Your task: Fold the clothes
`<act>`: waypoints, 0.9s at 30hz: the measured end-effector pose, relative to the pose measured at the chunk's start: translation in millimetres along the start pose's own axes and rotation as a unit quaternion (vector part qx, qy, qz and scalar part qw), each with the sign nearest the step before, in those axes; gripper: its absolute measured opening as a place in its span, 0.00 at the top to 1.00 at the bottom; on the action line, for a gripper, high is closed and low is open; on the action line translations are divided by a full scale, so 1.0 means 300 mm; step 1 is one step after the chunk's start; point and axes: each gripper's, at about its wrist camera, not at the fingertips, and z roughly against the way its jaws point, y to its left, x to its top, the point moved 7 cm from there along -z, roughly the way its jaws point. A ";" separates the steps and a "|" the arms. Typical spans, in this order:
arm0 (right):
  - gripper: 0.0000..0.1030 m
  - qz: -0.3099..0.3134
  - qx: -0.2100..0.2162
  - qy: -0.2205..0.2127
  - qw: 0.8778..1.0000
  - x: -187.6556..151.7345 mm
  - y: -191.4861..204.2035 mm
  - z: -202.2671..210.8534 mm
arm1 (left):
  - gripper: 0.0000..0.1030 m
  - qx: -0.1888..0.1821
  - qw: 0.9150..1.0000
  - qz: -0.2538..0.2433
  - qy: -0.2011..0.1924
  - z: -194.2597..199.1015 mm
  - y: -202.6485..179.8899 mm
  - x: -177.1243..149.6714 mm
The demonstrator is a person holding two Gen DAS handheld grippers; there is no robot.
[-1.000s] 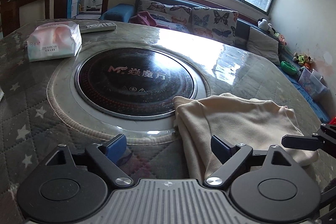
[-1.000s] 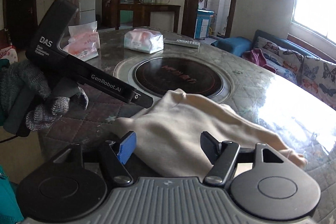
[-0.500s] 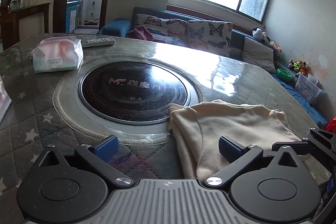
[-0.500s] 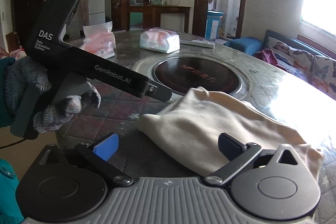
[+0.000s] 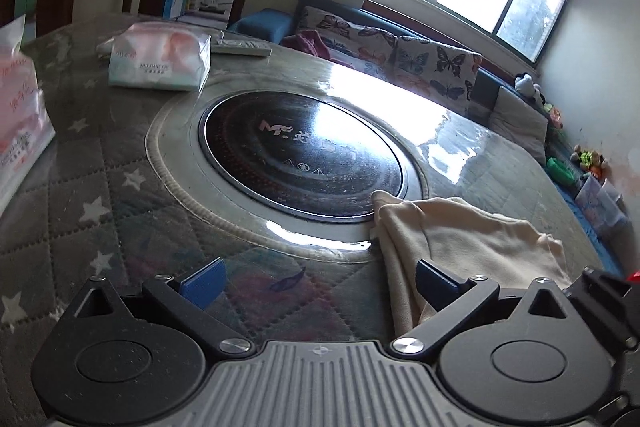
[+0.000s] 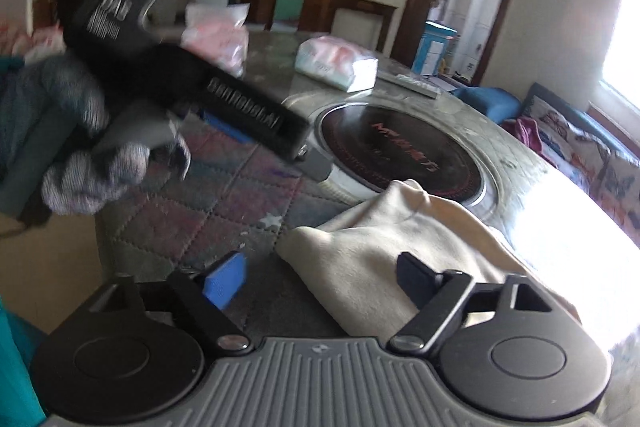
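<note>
A cream-coloured garment [image 5: 472,239] lies bunched in loose folds on the round bench [image 5: 120,163], near its front edge, with one corner reaching up to the rim of the black glass cooktop [image 5: 304,155] set into the bench's middle. The bench is covered in a grey quilted cloth with pale stars under a glossy sheet that throws back the window light.

The left gripper [image 5: 316,281] hangs over the bench with its jaws spread wide — bare quilted surface lies between the blue pads, and only the right-hand pad [image 5: 434,283] stands over the garment's left edge; whether it touches the fabric cannot be told. Nothing is pinched. Its jaws have just been opening.

The right gripper [image 6: 320,277] is also spread, though less widely; its jaws opened and have just been closing part of the way. Its left pad [image 6: 224,277] sits over the dark bench edge, and its right finger is over the cream cloth, whose near corner lies between the two. The pads do not press on it.

In the right wrist view the left gripper's black body shows blurred at upper left, held by a hand in a grey knitted glove [image 6: 80,163].

Farther back on the bench sit a tissue pack [image 5: 160,57], a second plastic-wrapped pack [image 5: 20,123] at the left edge, and a remote control [image 5: 240,47]. Beyond it — a sofa with butterfly-print cushions [image 5: 384,47] under a bright window.
</note>
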 end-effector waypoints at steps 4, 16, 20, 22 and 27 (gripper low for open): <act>0.51 0.030 -0.002 0.020 0.999 0.005 0.024 -0.039 | 0.04 -0.023 0.999 0.037 0.014 -0.008 0.006 0.001; 0.91 -0.075 0.025 -0.001 0.997 0.025 -0.076 -0.006 | 0.04 -0.100 0.978 0.175 0.052 -0.075 -0.017 0.008; 0.92 -0.110 0.041 -0.022 0.993 0.038 -0.127 0.031 | 0.04 -0.121 0.968 0.209 0.065 -0.110 -0.049 0.015; 0.92 -0.119 0.044 -0.029 0.992 0.038 -0.146 0.046 | 0.04 -0.129 0.964 0.221 0.071 -0.129 -0.066 0.019; 0.93 -0.137 0.061 -0.044 0.988 0.037 -0.186 0.078 | 0.25 -0.166 0.945 0.261 0.103 -0.198 -0.108 0.017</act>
